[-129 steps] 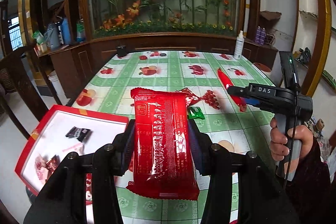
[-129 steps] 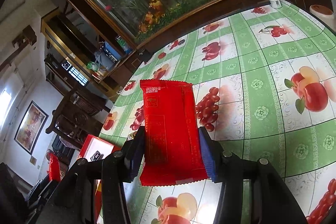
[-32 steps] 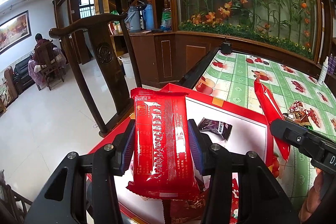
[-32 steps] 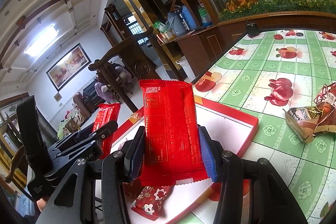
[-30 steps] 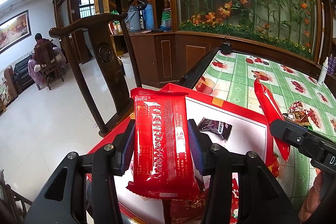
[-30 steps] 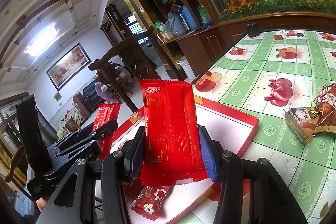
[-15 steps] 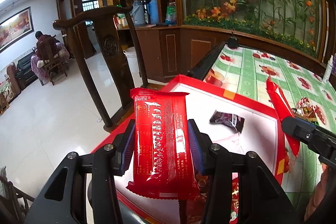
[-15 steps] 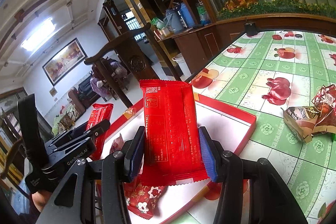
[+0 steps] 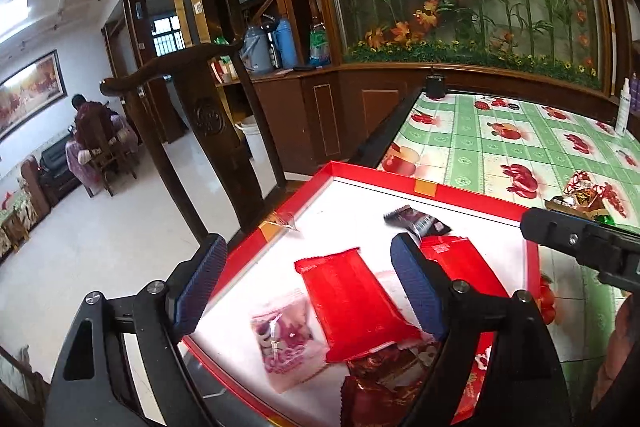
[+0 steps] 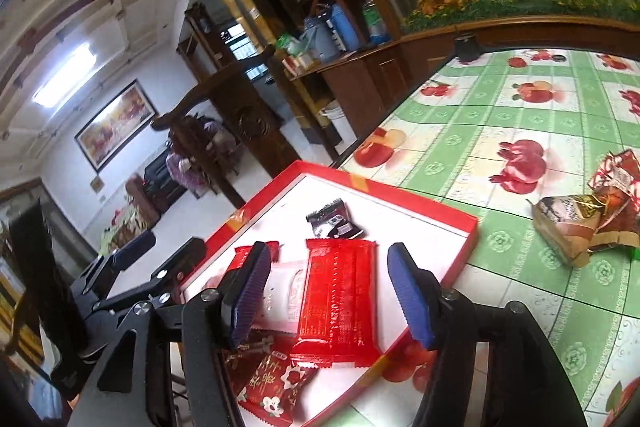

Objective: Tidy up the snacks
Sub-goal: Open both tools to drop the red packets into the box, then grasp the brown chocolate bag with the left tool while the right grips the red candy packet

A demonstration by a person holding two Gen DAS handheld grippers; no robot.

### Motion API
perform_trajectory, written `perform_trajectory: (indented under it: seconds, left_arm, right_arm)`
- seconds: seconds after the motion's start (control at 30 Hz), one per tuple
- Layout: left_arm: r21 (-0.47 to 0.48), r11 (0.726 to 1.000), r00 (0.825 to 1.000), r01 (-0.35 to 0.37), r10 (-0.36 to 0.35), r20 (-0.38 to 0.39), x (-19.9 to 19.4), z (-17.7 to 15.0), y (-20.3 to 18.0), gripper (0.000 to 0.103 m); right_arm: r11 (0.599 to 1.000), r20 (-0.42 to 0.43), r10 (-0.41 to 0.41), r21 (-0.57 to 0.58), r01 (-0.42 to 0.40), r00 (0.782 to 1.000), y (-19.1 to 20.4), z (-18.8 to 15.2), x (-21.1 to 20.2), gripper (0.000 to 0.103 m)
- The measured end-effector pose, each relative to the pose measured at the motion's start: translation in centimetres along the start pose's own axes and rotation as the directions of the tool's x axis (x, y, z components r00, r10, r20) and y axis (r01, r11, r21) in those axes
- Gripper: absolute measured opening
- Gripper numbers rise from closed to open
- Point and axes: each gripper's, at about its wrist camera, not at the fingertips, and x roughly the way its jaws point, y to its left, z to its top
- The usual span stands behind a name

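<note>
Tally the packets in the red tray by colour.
Plain red packets: 2
Black packet: 1
Pink-and-clear packet: 1
Dark red flowered packet: 1
Total: 5 visible; the near corner is partly hidden.

My room is bright: a ceiling lamp glows at upper left in my right view, and glare washes the top centre of my left view. The white box floor blows out. Fisheye bends the edges; corners go black; right view slightly soft.
</note>
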Motion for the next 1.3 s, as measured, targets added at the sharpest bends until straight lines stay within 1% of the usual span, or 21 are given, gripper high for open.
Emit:
perform_trajectory:
  seconds: [0.1,0.27,0.33,0.47,0.53,0.63,0.7,0.73,0.83,0.87,0.93,0.97,1.0,1.03,1.1,1.17,1.2,1.3]
  left_arm:
    - [0.003,1.000,0.999,0.020,-0.020,-0.026,0.2,-0.4,-0.4,0.085]
    - [0.048,0.997,0.997,0.056,-0.054,-0.046,-0.2,-1.0,-2.4,0.085]
    - [0.073,0.994,0.996,0.079,-0.076,-0.043,-0.6,-0.9,-3.5,0.085]
    - [0.121,0.988,0.995,0.094,-0.091,-0.028,-1.7,-1.1,-4.9,0.085]
    - [0.132,0.987,0.995,0.093,-0.090,-0.029,-2.0,-1.2,-5.3,0.085]
    - [0.130,0.986,0.994,0.105,-0.100,-0.043,-2.2,-1.4,-5.4,0.085]
    - [0.128,0.985,0.992,0.118,-0.112,-0.049,-2.4,-1.5,-5.5,0.085]
    - [0.131,0.983,0.991,0.126,-0.120,-0.052,-2.6,-1.5,-5.7,0.085]
    - [0.150,0.979,0.990,0.139,-0.133,-0.052,-3.1,-1.7,-6.5,0.085]
    - [0.157,0.977,0.989,0.145,-0.138,-0.053,-3.3,-1.7,-6.8,0.085]
    - [0.166,0.973,0.987,0.158,-0.151,-0.054,-3.7,-1.7,-7.4,0.085]
    - [0.171,0.971,0.986,0.166,-0.159,-0.055,-3.9,-1.7,-7.7,0.085]
    - [0.176,0.970,0.985,0.170,-0.163,-0.055,-4.0,-1.7,-8.0,0.085]
    - [0.181,0.968,0.985,0.174,-0.167,-0.055,-4.2,-1.7,-8.2,0.085]
    - [0.183,0.967,0.984,0.178,-0.170,-0.056,-4.4,-1.6,-8.5,0.085]
    - [0.181,0.966,0.982,0.185,-0.177,-0.059,-4.6,-1.3,-8.6,0.085]
    - [0.180,0.966,0.982,0.186,-0.179,-0.058,-4.8,-1.2,-8.6,0.085]
    - [0.189,0.965,0.983,0.182,-0.176,-0.050,-5.3,-1.1,-8.6,0.085]
  right_arm:
    - [1.000,-0.014,-0.022,0.010,0.022,1.000,-0.2,0.1,0.2,0.063]
    - [0.999,-0.027,-0.047,0.016,0.048,0.999,-0.5,0.0,0.4,0.063]
    - [0.998,-0.029,-0.062,0.017,0.063,0.998,-0.7,0.0,0.3,0.063]
    - [0.994,-0.005,-0.108,0.013,0.108,0.994,-1.4,0.8,-0.4,0.063]
    - [0.986,0.031,-0.165,0.023,0.164,0.986,-2.9,1.9,-1.1,0.063]
    - [0.977,0.035,-0.200,0.084,0.196,0.979,-6.4,3.6,-1.7,0.063]
    - [0.957,0.062,-0.278,0.111,0.270,0.959,-9.4,4.9,-2.3,0.063]
    - [0.948,0.066,-0.307,0.105,0.299,0.949,-10.2,5.4,-2.4,0.063]
    - [0.895,0.064,-0.444,0.059,0.441,0.894,-13.2,6.6,-2.0,0.064]
    - [0.882,0.042,-0.469,0.063,0.466,0.882,-14.4,6.8,-1.5,0.064]
    - [0.863,-0.024,-0.497,0.082,0.498,0.867,-16.4,6.9,-0.4,0.064]
    - [0.852,-0.057,-0.514,0.078,0.518,0.856,-17.1,6.8,0.4,0.063]
    - [0.843,-0.069,-0.532,0.055,0.535,0.844,-17.4,6.6,0.9,0.062]
    - [0.838,-0.122,-0.538,0.036,0.545,0.834,-17.6,6.5,1.7,0.065]
    - [0.822,-0.147,-0.565,-0.025,0.568,0.812,-17.0,6.2,2.2,0.064]
    - [0.806,-0.149,-0.591,-0.079,0.587,0.793,-16.5,5.7,2.3,0.064]
    - [0.801,-0.153,-0.598,-0.096,0.590,0.787,-16.2,5.5,2.2,0.064]
    - [0.806,-0.182,-0.591,-0.123,0.578,0.786,-15.7,4.5,1.1,0.064]
